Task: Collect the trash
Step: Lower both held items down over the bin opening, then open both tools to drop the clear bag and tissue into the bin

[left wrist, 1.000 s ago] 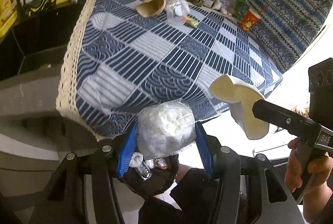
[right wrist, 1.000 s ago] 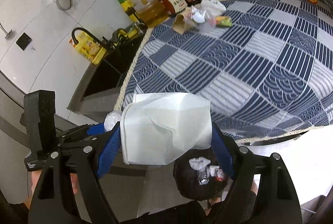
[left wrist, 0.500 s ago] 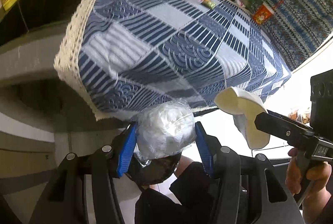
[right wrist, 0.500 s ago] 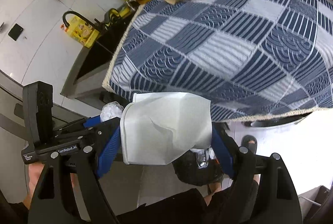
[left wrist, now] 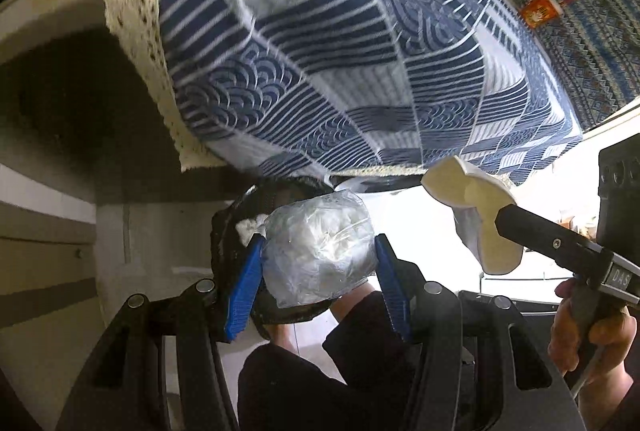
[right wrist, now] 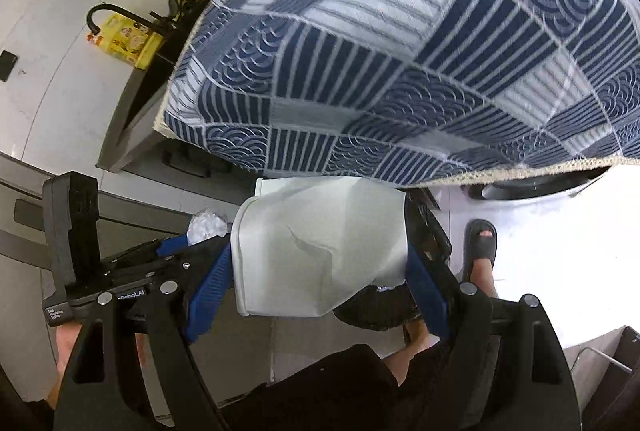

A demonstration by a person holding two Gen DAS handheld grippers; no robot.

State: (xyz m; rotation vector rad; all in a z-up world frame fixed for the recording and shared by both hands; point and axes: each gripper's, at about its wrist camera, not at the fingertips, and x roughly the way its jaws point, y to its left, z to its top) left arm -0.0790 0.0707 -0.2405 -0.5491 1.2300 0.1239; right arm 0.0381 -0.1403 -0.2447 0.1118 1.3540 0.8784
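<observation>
Both claws loaded over the black bin (left wrist: 224, 231): left gripper (left wrist: 318, 263) clamps a plastic-wrapped wad (left wrist: 320, 251), right gripper (right wrist: 320, 271) pinches a flattened paper cup (right wrist: 316, 247), so next up is letting go.

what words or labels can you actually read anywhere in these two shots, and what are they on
"DAS": white letters on the black body of the right gripper, seen from the left wrist view; the plate is cut off.
"...Robot.AI": partial white print on the black body of the left gripper, seen from the right wrist view.
Small white label on the left gripper's black handle end: too small to read.
Yellow printed package beside the black tap: blurred.
Orange-red printed cup: blurred.
</observation>
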